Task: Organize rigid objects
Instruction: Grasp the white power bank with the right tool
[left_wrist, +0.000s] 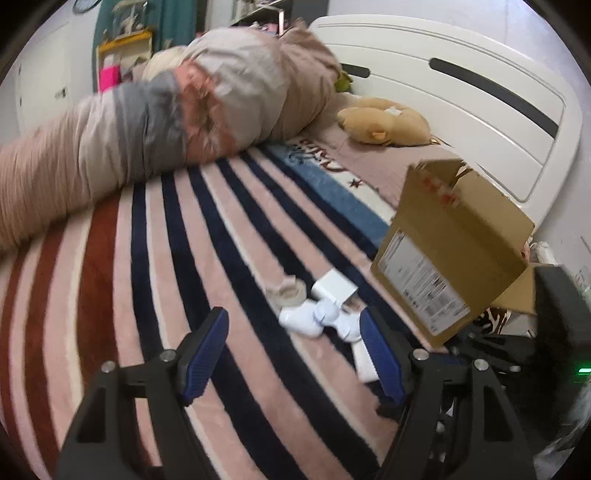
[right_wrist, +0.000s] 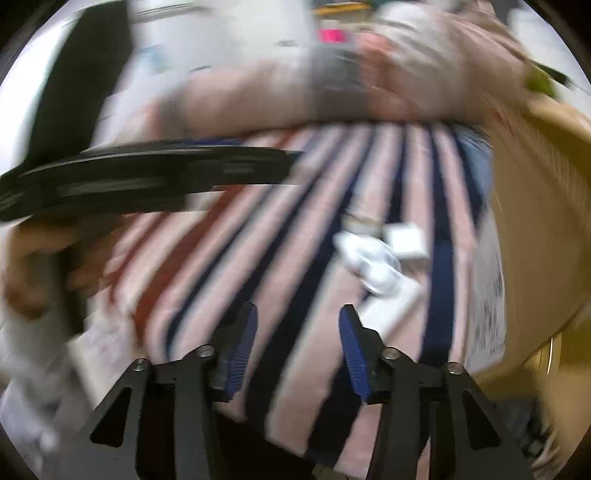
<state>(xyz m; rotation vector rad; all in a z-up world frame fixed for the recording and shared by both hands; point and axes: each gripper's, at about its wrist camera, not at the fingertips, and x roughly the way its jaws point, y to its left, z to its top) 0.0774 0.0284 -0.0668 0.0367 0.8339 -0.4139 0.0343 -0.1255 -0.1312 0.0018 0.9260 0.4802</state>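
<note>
Left gripper (left_wrist: 293, 330): blue pads spread wide, nothing held, low over the striped blanket (left_wrist: 147, 295). Right gripper (right_wrist: 298, 323): likewise spread, empty; view blurred.

White plastic pieces (left_wrist: 317, 317): clustered just ahead of the left pads, touching a small white box (left_wrist: 336, 288) and a tape roll (left_wrist: 290, 291). Probably light, stiff, smooth; pinch across a narrow section.

Cardboard box (left_wrist: 450, 251): tilted, just right of the cluster.

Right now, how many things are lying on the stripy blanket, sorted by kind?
Tape roll: 1
Small white box: 1
White plastic pieces: 2, perhaps more, they overlap
Flat white box: 1
Cardboard box: 1
Total: 6
</note>
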